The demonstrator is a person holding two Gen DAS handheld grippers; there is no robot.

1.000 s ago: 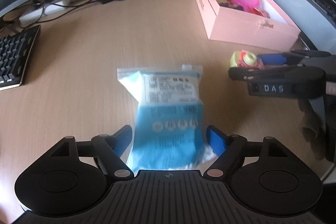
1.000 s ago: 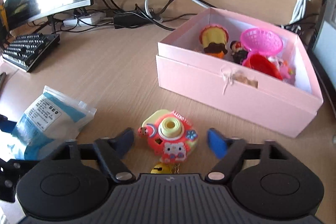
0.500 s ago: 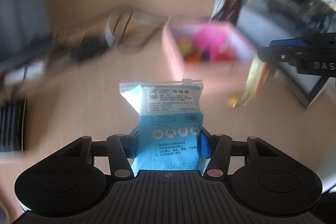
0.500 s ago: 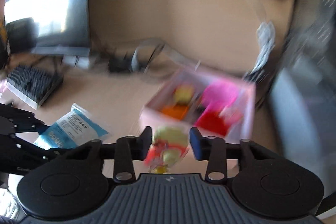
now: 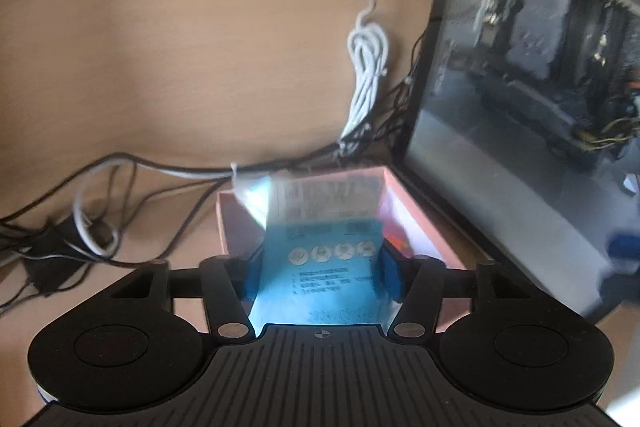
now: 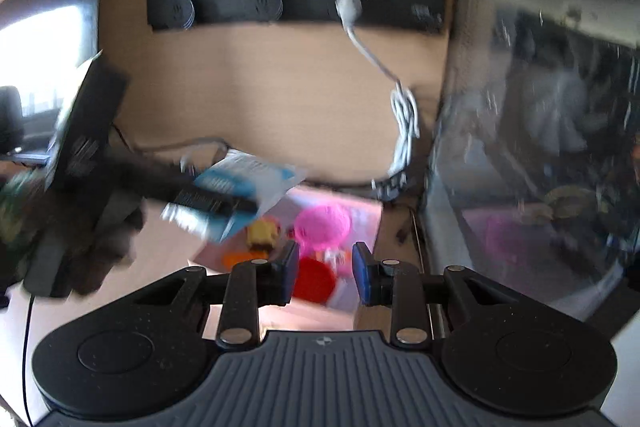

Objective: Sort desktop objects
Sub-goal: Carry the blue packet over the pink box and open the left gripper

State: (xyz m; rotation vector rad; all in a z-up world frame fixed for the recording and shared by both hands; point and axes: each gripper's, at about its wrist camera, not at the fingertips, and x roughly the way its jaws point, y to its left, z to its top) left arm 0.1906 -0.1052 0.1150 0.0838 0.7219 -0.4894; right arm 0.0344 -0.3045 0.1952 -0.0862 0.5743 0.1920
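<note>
— Where is the blue packet (image 5: 324, 227)?
— In the air, over the pink box's (image 5: 222, 223) near end. The left gripper (image 5: 320, 275) pinches it between its pads, though the jaws have just been opening.
— And the right gripper (image 6: 325, 275)?
— Above the box too. It has just been closing, its jaws nearly together, with nothing clearly between them.

The blue-and-white printed plastic bag (image 5: 320, 247) hides most of the pink cardboard box's (image 5: 420, 223) inside; its print is too blurred to read. Right of the box, the glass-sided computer case (image 5: 520, 87) is smeared and edge-cropped.
</note>
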